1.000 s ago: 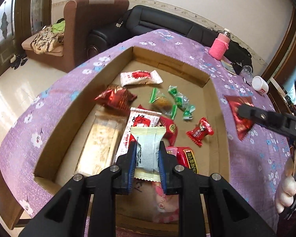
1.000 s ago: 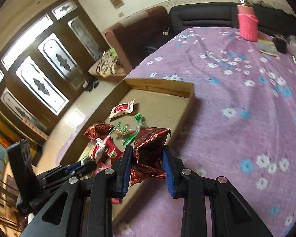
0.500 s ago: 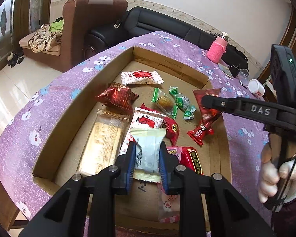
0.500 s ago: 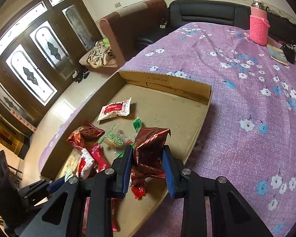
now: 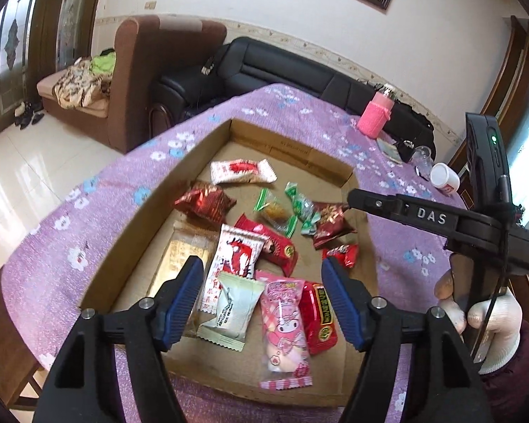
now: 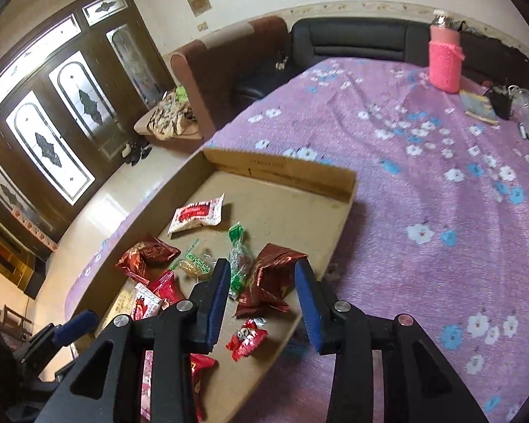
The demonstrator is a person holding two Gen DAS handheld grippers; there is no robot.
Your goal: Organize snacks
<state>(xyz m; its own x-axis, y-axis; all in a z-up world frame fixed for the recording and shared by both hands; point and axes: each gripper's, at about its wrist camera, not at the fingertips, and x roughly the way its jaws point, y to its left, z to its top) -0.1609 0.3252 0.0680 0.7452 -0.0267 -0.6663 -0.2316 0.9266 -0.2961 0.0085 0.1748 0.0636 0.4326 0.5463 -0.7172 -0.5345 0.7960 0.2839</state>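
both tools are hanging spread and empty over the box [image 5: 201, 148]. the pale packet [image 5: 229, 308] is lying flat below the left tool [image 5: 261, 303], the maroon pack [image 6: 269, 278] below the right tool [image 6: 261, 299]. lifting straight up is likely avoiding snagging wrappers.

Daylit room, evenly bright. Main light source is the arched glass doors [image 6: 49, 141], blown out white; the floor tiles [image 5: 24, 172] show strong glare. Soft shadow along the cardboard tray [image 6: 349, 190] wall onto the purple cloth [image 6: 441, 211]. Heavy fisheye: black vignette in corners, walls bowed. Slight motion blur on cloth flowers and snack wrappers; the near fingers [image 5: 187, 296] are sharp.
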